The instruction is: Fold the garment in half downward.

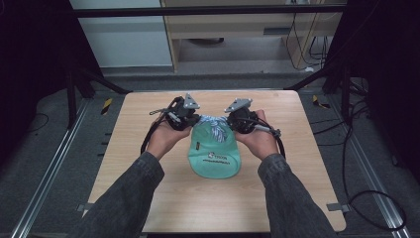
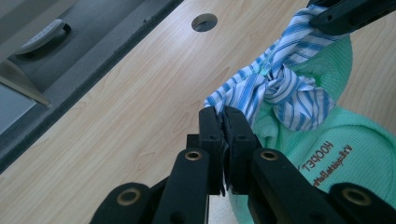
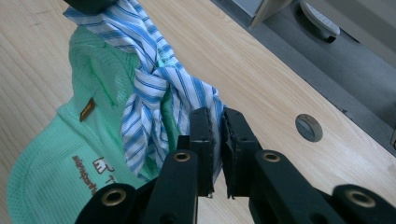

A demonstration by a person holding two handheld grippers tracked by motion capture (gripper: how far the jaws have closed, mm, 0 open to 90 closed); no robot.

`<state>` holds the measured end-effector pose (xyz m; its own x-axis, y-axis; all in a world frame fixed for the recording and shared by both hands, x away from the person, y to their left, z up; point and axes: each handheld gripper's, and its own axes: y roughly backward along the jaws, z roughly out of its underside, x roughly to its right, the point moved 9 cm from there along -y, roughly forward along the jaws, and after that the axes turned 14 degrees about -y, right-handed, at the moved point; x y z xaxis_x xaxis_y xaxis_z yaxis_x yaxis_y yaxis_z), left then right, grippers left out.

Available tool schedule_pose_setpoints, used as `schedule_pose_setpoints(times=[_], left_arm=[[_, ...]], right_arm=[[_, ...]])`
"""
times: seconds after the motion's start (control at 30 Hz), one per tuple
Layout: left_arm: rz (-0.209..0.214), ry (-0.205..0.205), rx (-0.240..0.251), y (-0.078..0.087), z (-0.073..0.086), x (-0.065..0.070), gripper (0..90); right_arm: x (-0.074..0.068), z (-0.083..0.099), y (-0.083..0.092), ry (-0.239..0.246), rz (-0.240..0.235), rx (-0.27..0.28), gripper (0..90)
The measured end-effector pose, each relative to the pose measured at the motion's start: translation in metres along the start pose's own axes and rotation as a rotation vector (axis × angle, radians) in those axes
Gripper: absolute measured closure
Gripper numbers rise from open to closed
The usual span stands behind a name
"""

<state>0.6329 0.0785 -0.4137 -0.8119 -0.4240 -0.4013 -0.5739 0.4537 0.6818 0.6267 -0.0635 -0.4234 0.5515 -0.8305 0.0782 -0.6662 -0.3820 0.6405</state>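
Observation:
A mint-green mesh cap lies in the middle of the wooden table, brim toward the person. A blue-and-white striped cloth is knotted at its far side. My left gripper pinches one end of that cloth, and my right gripper pinches the other. In the left gripper view the gripper is shut on the cloth's tip, with the knot just beyond, over the cap. In the right gripper view the gripper clamps the striped cloth beside the cap.
A round cable hole sits near the table's far edge. Beyond that edge are grey floor, a wooden cabinet and cables. Dark frame posts stand at both far corners.

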Motion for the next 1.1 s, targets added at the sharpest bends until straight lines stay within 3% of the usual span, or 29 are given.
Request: schedule_pose_setpoints(times=[1.1], left_arm=[[0.006,-0.029,0.021,-0.001,0.011,0.037,87.6]], right_arm=[[-0.01,0.034,0.005,0.021,-0.014,0.0,82.8]])
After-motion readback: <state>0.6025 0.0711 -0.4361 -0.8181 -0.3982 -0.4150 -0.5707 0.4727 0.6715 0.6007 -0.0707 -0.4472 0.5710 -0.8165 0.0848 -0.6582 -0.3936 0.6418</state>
